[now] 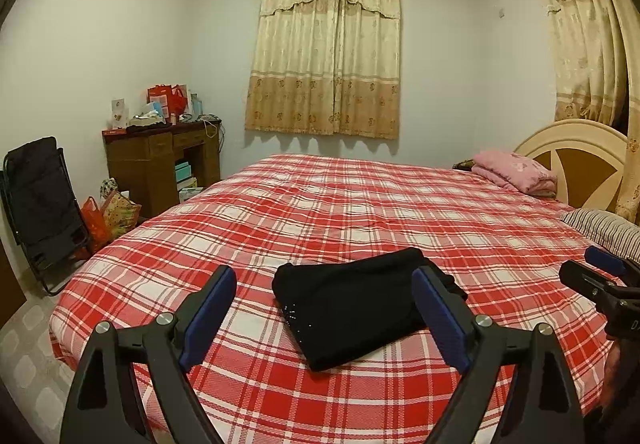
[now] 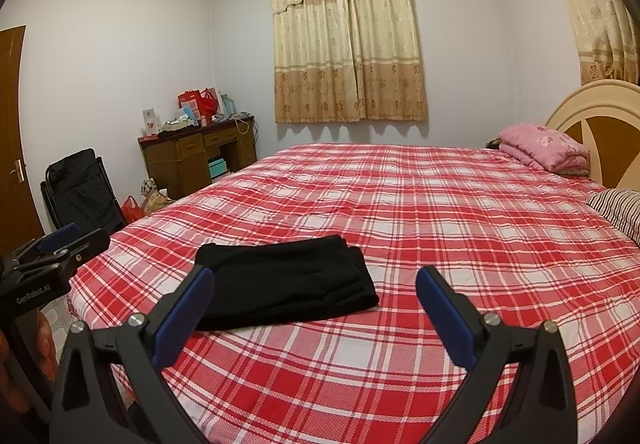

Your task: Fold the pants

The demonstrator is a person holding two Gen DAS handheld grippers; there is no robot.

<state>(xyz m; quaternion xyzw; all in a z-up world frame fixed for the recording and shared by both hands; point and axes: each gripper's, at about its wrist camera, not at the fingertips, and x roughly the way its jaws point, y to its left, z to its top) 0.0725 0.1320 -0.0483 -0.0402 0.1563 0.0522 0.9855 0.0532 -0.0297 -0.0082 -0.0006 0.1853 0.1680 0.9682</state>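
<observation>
The black pants (image 1: pixel 352 304) lie folded into a compact rectangle on the red plaid bed (image 1: pixel 320 204), close to its near edge. My left gripper (image 1: pixel 324 278) hovers just short of the bundle with its jaws wide open, the blue pads (image 1: pixel 208 316) clear of the cloth. In the right wrist view the same pants (image 2: pixel 288 284) sit ahead and to the left. My right gripper (image 2: pixel 315 276) is open too, with nothing between its fingers. Each gripper also shows in the other's view: the right gripper (image 1: pixel 600 276) at the right edge and the left gripper (image 2: pixel 60 244) at the left edge.
A pink folded blanket (image 1: pixel 516 172) and a striped pillow (image 1: pixel 608 228) lie by the headboard (image 1: pixel 576 152) at the right. Left of the bed stand a wooden desk (image 1: pixel 160 160) with clutter, a black folding chair (image 1: pixel 40 200) and bags (image 1: pixel 108 216) on the floor.
</observation>
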